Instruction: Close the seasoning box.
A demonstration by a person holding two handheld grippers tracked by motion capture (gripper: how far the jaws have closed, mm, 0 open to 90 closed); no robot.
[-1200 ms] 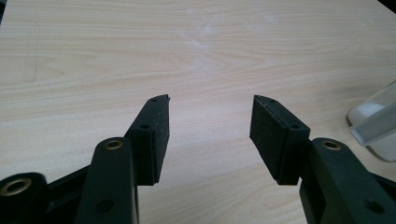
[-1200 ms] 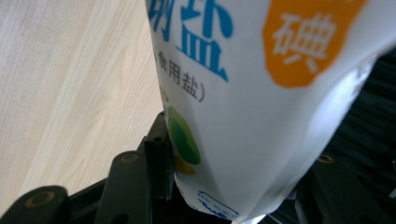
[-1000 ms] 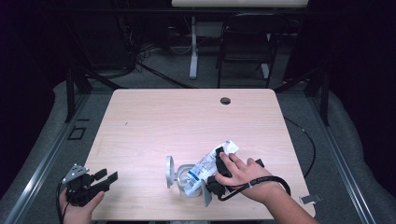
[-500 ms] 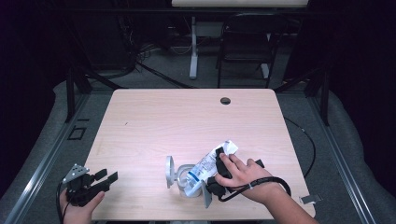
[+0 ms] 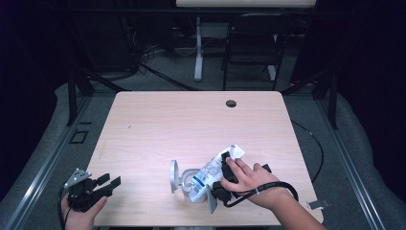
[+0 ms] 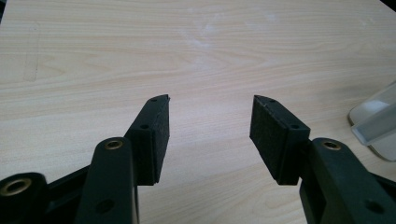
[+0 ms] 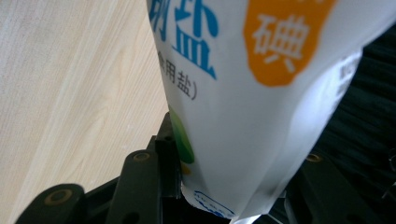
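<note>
A white salt bag (image 5: 209, 171) with blue and orange print lies tilted across a clear plastic holder (image 5: 174, 176) near the table's front edge. My right gripper (image 5: 218, 175), under the person's hand, has its jaws on either side of the bag's lower end; they have just been closing and are now pressing on it. Up close in the right gripper view, the bag (image 7: 261, 107) bulges between the black jaws of that gripper (image 7: 233, 158). My left gripper (image 5: 109, 181) rests at the front left corner, open and empty. Its pads (image 6: 154, 135) stand wide apart over bare wood.
The light wood table (image 5: 191, 124) has a round cable hole (image 5: 231, 103) near its far edge. An edge of the clear holder (image 6: 373, 128) shows at the right of the left gripper view. A black cable loops from the right hand past the table's right edge.
</note>
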